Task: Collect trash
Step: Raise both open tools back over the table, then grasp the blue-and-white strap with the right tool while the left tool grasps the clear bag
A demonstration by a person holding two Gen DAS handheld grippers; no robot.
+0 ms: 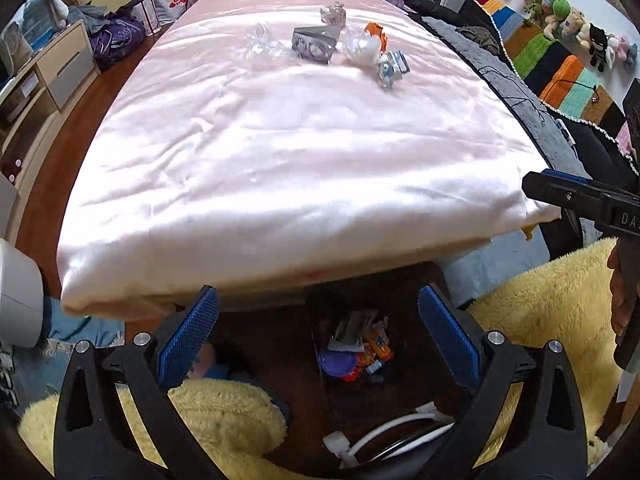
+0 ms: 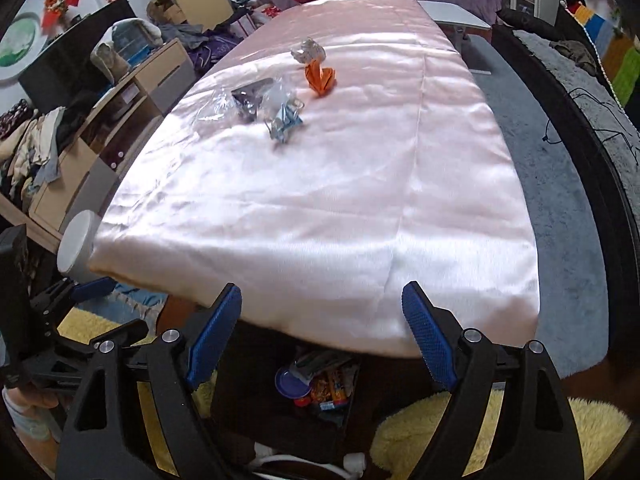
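1. Left wrist view: the left gripper (image 1: 318,336) is spread wide with nothing between its blue pads, hanging over the dark bin (image 1: 352,350) on the floor at the near end of the table. The bin already has wrappers in it.
2. The right gripper (image 2: 322,334) is in the same state, jaws wide apart and empty, above that bin too.
3. What's left to collect sits well away on the far half of the pink cloth (image 1: 280,152): a clear plastic wrapper (image 1: 266,44), a grey carton (image 1: 314,43), a blue-and-white wrapper (image 1: 390,67), an orange scrap (image 2: 320,76) and a crumpled silvery wad (image 2: 309,51).
4. Risks, imo: the pieces lie bunched and partly overlapping, so a pinch could drag a neighbour along and drop it on the way back.
5. The clear film is thin and flat, so the pads might close on the loose cloth instead and pull everything askew.
6. It's a long carry to the bin, and light wrappers can slip out.
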